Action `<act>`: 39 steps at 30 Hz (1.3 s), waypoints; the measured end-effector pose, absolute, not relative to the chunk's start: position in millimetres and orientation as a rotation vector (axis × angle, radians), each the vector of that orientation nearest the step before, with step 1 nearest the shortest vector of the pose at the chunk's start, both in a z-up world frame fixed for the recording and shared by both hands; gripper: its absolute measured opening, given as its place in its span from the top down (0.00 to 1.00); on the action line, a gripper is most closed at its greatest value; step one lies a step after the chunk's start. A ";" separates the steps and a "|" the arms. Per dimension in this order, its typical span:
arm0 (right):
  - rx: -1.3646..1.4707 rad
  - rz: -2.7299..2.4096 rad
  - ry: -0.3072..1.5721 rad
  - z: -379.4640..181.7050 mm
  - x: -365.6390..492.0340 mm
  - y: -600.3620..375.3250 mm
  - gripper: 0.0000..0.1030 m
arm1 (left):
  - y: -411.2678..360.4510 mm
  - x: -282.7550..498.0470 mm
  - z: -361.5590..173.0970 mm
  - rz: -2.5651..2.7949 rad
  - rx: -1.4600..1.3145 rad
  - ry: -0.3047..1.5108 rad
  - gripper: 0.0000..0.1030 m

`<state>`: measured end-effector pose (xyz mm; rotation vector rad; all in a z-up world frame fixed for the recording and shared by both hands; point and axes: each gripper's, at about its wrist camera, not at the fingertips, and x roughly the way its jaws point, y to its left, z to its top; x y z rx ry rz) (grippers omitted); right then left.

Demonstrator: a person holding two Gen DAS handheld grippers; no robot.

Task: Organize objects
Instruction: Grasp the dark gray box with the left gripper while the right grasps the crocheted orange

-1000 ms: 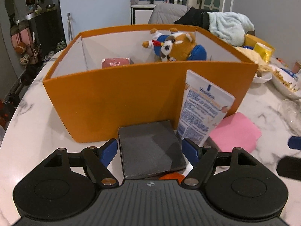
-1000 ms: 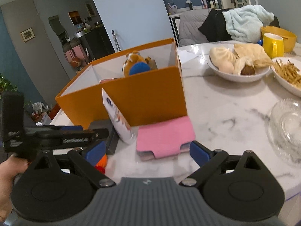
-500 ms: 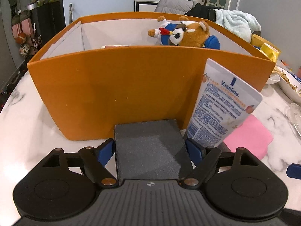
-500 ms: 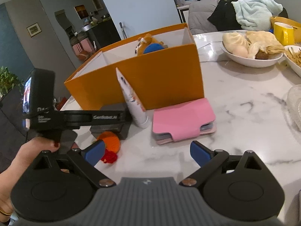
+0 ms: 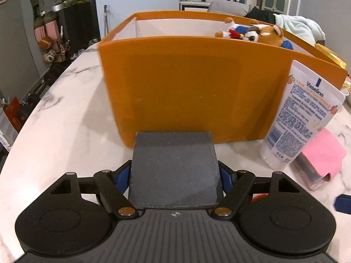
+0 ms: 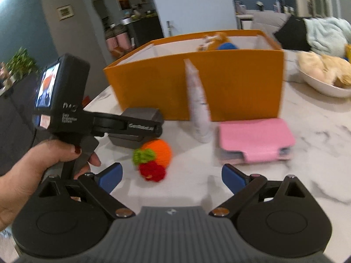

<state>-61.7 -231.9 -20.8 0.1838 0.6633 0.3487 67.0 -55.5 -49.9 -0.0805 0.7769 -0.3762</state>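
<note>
Marble table point(image 5: 65, 135): rounded near-left edge in view, a broad bare stretch left of the orange box point(image 5: 193, 92) and another in front of the right gripper point(image 6: 171, 175). Orange box: open-topped, plush toy point(image 5: 256, 34) lying against its far right wall; the rest of its floor is hidden by the near wall. Dark grey box point(image 5: 174, 168): flat on the table just before the orange box, between the fingers of the left gripper point(image 5: 174, 179), whose jaws are closing; whether the blue pads press its sides cannot be made out, as the box covers them. Lotion tube point(image 5: 300, 118): upright on its cap, beside the orange box. Pink case point(image 6: 254, 140): flat, just right of the tube, cut off in the left view. Crocheted fruit point(image 6: 153, 157): orange and red, blurred, near the grey box. Right gripper: jaws wide, nothing between them. Hand point(image 6: 37, 168): holds the left gripper's handle. Bowl point(image 6: 324, 85): right edge, cropped.
</note>
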 end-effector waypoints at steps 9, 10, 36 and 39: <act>0.086 0.315 0.667 -38.1 -30.0 -188.2 0.16 | -52.3 70.1 -49.5 -0.343 -0.092 0.762 0.12; 0.080 0.306 0.676 -41.7 -26.1 -184.7 0.24 | -51.7 70.1 -49.5 -0.342 -0.092 0.761 0.12; 0.033 0.194 0.618 -49.2 -40.0 -222.5 0.51 | -37.4 45.8 -53.8 -0.315 -0.092 0.706 0.14; 0.044 0.180 0.615 -45.9 -42.8 -233.0 0.51 | -37.5 38.4 -50.8 -0.312 -0.082 0.694 0.14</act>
